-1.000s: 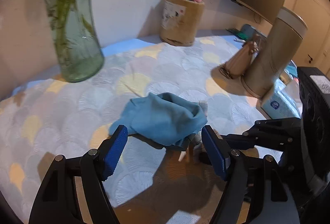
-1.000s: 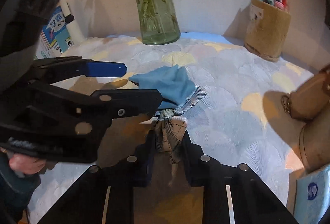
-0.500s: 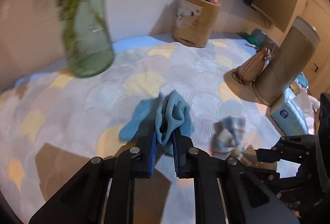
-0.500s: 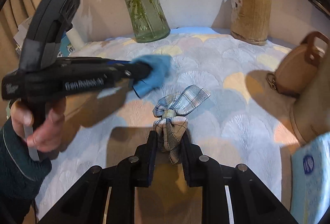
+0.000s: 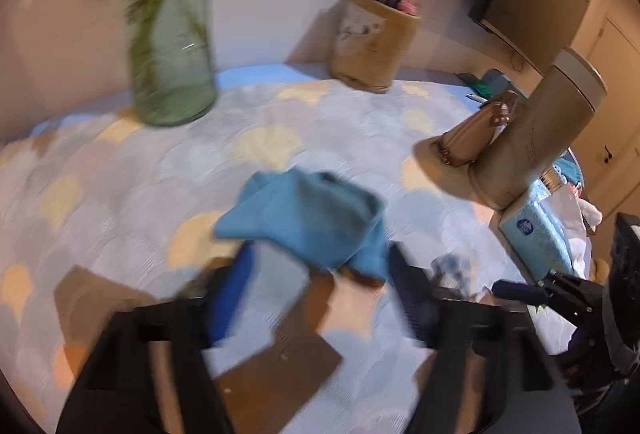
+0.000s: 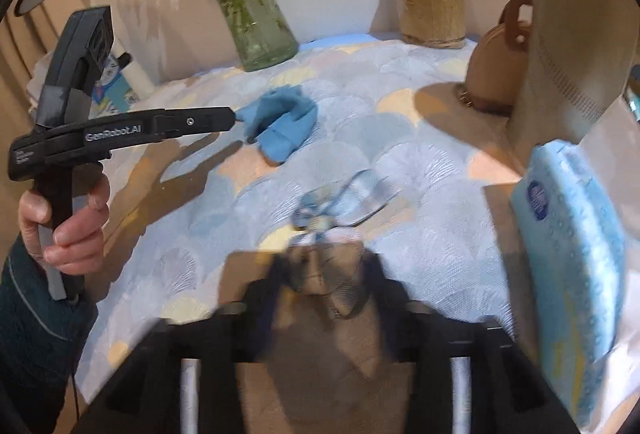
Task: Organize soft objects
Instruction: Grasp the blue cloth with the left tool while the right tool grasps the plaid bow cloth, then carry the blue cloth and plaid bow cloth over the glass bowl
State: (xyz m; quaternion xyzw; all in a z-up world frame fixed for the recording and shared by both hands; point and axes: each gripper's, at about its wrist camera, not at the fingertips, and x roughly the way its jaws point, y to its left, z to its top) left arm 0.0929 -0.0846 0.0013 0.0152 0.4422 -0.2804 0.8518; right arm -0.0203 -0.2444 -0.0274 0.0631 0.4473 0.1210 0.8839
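You're letting go: left gripper (image 5: 320,298) opening off blue cloth (image 5: 308,218), right gripper (image 6: 324,286) opening around plaid bow (image 6: 336,210); both separated on table, tidying unfinished.

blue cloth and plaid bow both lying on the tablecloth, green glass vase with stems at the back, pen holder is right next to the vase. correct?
Not quite. The pen holder stands well apart from the green glass vase, with bare wall between them, as the right wrist view shows. The blue cloth and plaid bow do lie on the tablecloth.
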